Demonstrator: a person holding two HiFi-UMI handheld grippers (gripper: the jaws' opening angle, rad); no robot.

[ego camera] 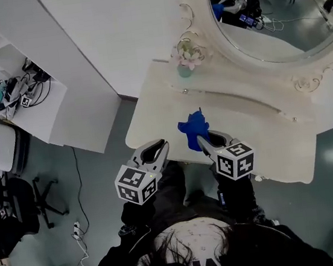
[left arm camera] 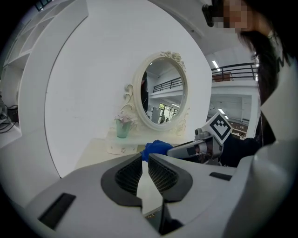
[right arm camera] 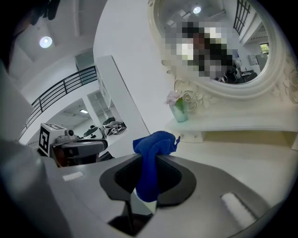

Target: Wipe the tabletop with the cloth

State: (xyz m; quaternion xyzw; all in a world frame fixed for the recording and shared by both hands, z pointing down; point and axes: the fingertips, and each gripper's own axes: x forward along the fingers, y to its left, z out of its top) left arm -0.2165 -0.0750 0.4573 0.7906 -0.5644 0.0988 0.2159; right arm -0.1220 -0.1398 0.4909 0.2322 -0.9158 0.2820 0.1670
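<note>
The jaws of the right gripper are pressing together on the blue cloth. A folded strip of it is running down between the two pads, and a bunched lump is bulging out past the tips. In the head view the right gripper is reaching over the front edge of the pale tabletop, and the cloth is sticking out ahead of it above the table's near part. Whether the cloth is touching the surface cannot be told.

The jaws of the left gripper are standing only narrowly apart. A thin slit is showing between the ribbed pads, and nothing is sitting in it. Through that view the cloth is showing just beyond the tips, at the end of the other gripper. In the head view the left gripper is hanging beside the right one, off the table's front corner and over the grey floor, touching nothing.

An oval mirror in an ornate cream frame is standing at the back of the table, and a small green vase of pale flowers is sitting on the raised shelf beside it, well apart from the cloth. The person's dark sleeves are showing behind both marker cubes.
</note>
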